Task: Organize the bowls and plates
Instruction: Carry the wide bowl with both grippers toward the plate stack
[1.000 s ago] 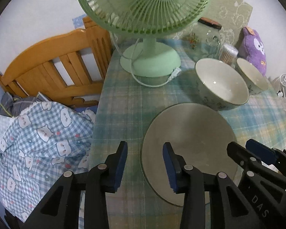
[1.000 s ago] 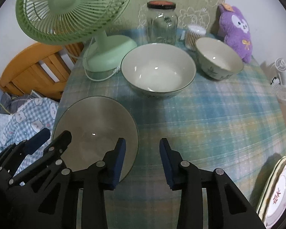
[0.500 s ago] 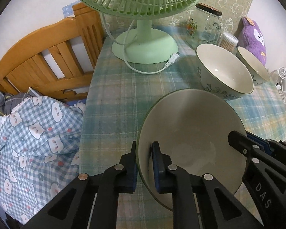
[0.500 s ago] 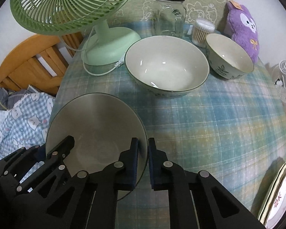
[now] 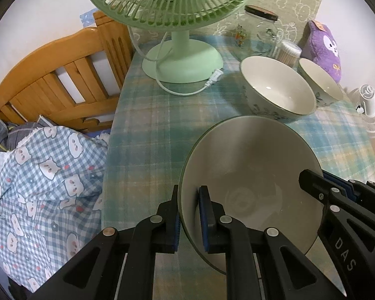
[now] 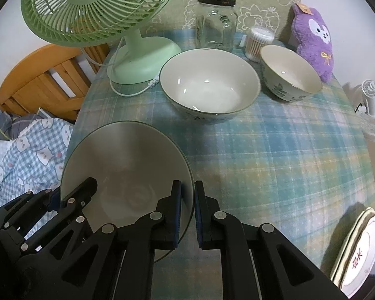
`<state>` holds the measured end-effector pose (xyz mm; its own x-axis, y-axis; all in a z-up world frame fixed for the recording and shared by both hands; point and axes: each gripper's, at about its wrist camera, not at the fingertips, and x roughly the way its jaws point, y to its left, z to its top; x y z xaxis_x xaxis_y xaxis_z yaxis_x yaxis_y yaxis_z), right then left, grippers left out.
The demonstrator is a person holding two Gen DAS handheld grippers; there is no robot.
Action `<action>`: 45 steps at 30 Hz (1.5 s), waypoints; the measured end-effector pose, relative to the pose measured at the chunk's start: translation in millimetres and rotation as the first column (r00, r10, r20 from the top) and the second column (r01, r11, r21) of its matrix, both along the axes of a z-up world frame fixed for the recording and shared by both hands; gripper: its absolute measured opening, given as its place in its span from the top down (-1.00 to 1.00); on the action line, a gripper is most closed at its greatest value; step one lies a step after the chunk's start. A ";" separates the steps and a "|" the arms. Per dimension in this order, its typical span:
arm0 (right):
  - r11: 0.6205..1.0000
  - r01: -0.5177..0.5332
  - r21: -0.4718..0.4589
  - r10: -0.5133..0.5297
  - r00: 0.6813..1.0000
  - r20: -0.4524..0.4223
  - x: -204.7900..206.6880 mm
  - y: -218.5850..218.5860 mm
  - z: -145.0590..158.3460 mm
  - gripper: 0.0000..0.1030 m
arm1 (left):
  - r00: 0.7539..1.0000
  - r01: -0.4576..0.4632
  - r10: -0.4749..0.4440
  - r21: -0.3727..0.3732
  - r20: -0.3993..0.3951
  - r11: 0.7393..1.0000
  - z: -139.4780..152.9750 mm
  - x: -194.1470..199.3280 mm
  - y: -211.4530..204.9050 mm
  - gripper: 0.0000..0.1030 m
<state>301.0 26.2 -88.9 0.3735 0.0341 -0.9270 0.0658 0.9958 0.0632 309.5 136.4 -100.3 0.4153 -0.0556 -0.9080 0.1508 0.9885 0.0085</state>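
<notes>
A large cream bowl with a dark rim (image 5: 250,170) (image 6: 127,160) is held above the plaid tablecloth by both grippers. My left gripper (image 5: 188,215) is shut on its left rim. My right gripper (image 6: 187,210) is shut on its right rim; it also shows in the left wrist view (image 5: 322,182). A second large cream bowl (image 5: 277,90) (image 6: 210,85) stands behind on the table. A smaller cream bowl (image 5: 320,82) (image 6: 290,72) stands to its right. A stack of plates (image 6: 357,252) lies at the table's near right edge.
A green desk fan (image 5: 182,57) (image 6: 142,60) with a loose cord stands at the back left. A glass jar (image 6: 216,22), a cotton swab tub (image 6: 258,42) and a purple plush (image 6: 312,40) line the back. A wooden bed frame (image 5: 55,82) and bedding lie left of the table.
Both grippers closed on opposite rims of the large bowl, which was flat on the table one second ago. The bowl has since been lifted and tilted up.
</notes>
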 end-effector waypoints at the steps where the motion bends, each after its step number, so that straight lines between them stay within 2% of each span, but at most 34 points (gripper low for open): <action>1: 1.000 0.000 0.000 0.000 1.000 0.001 -3.7 -2.8 1.7 0.76 | 1.000 0.000 0.000 0.000 0.000 1.000 1.2 -2.8 -2.3 0.81; 15: 1.000 -0.018 0.012 0.018 0.999 0.029 -65.8 -54.5 23.9 0.76 | 0.999 -0.038 0.038 -0.003 0.016 0.999 21.8 -63.2 -53.7 0.81; 24: 1.000 -0.019 0.007 0.019 1.000 0.025 -110.6 -99.2 27.1 0.76 | 0.999 -0.046 0.046 -0.010 0.010 0.999 21.0 -106.2 -94.5 0.81; 45: 1.000 -0.017 0.011 0.017 0.999 -0.029 -163.0 -158.8 -4.8 0.76 | 0.999 -0.044 0.044 0.004 -0.006 0.999 -8.7 -164.2 -148.9 0.81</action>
<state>137.9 -132.6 -93.7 0.3453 0.0502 -0.9372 0.0510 0.9961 0.0722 145.2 -12.5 -109.0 0.4115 -0.0338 -0.9108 0.1068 0.9942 0.0114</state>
